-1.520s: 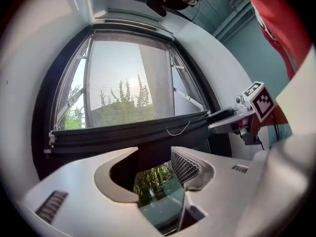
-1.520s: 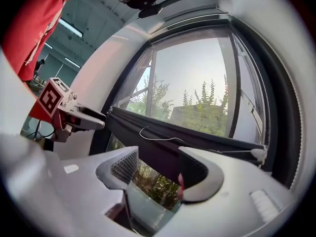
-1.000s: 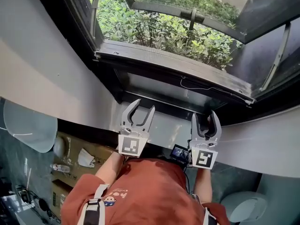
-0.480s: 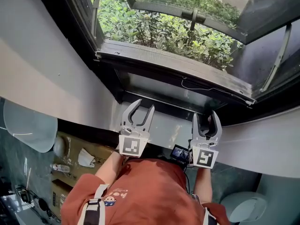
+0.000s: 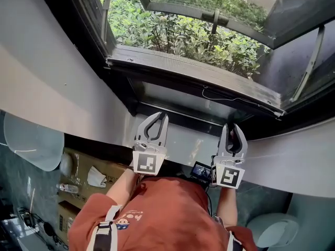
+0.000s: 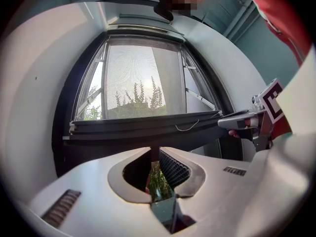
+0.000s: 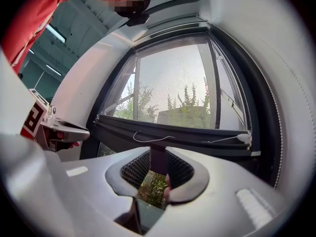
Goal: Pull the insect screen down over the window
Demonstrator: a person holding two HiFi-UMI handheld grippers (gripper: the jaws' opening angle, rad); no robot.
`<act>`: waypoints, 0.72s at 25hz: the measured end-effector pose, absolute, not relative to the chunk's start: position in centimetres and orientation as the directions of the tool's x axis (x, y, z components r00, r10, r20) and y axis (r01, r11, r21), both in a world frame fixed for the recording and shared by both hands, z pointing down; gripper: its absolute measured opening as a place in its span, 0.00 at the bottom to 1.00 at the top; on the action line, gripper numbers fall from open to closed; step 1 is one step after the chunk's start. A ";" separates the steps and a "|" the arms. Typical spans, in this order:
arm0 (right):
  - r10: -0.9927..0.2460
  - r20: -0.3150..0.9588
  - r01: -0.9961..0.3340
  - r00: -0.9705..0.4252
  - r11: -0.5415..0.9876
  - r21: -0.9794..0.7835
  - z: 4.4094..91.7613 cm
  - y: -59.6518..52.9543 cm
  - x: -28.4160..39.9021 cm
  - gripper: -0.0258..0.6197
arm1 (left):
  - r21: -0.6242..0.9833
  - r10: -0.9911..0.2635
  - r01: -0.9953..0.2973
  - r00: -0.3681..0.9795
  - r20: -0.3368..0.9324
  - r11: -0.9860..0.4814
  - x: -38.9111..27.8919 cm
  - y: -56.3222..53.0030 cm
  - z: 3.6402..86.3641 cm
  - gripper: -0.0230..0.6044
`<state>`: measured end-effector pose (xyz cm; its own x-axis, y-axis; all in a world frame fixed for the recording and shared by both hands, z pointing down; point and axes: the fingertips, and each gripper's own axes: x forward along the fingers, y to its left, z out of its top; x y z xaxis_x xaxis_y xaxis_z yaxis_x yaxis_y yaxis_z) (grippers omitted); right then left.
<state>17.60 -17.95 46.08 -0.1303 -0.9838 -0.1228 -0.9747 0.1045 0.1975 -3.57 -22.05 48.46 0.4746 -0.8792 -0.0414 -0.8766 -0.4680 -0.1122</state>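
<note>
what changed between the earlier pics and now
Both sets of jaws have just been closing. The left hand-held gripper now clamps the left pull tab under the insect screen's bottom bar, and the right hand-held gripper clamps the right pull tab. Neither gripper shifted, and the bar sits where it was.

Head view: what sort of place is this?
Probably an indoor storage or work room: a dark-framed window stands open onto shrubs outside, and cardboard boxes sit below it by the wall.
</note>
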 end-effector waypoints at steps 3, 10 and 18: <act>-0.987 -0.129 -0.975 -0.096 0.068 0.209 45.9 -17.9 18.1 0.05 | -0.108 -0.879 -0.877 0.474 -0.045 -0.468 -3.6 -22.1 48.4 0.09; -0.985 -0.140 -0.971 -0.101 0.067 0.227 45.2 -17.8 17.7 0.05 | -0.121 -0.877 -0.874 0.479 -0.046 -0.471 -3.6 -22.0 48.4 0.04; -0.985 -0.156 -0.972 -0.079 0.041 0.232 45.0 -17.7 18.2 0.05 | -0.132 -0.871 -0.868 0.488 -0.057 -0.478 -3.3 -21.9 48.3 0.04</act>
<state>18.15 -17.67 45.02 -0.0785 -0.9846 -0.1565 -0.9719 0.0406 0.2320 -3.30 -21.94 48.31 0.4882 -0.8709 -0.0574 -0.8684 -0.4781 -0.1318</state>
